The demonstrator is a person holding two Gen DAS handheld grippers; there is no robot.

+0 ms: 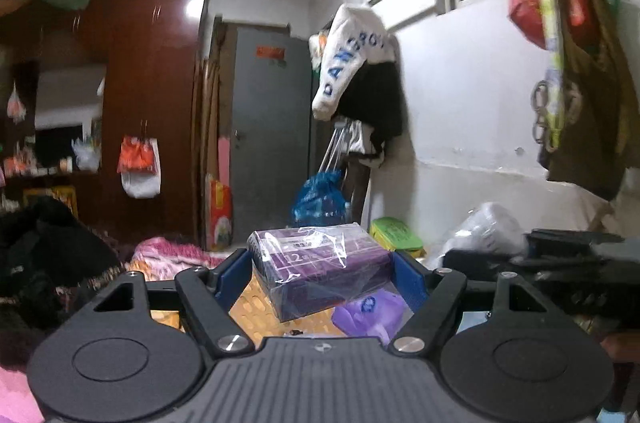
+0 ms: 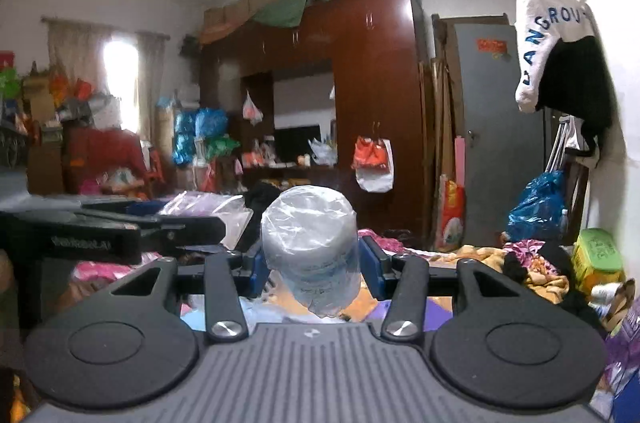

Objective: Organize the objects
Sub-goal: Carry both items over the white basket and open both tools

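Note:
My left gripper (image 1: 320, 267) is shut on a purple box (image 1: 320, 269) wrapped in clear plastic and holds it up in the air above the bed. My right gripper (image 2: 314, 265) is shut on a grey-white round container (image 2: 309, 235) wrapped in clear plastic, also held up above the bed. The right gripper's black body shows at the right edge of the left wrist view (image 1: 560, 259). The left gripper's black body shows at the left of the right wrist view (image 2: 100, 231).
A cluttered bed lies below with an orange patterned blanket (image 1: 256, 303), a purple plastic bag (image 1: 372, 311) and pink bedding (image 1: 172, 255). A green-lidded box (image 2: 598, 255) and blue bag (image 2: 536, 207) sit by the wall. A brown wardrobe (image 2: 376, 103) and grey door (image 2: 500, 127) stand behind.

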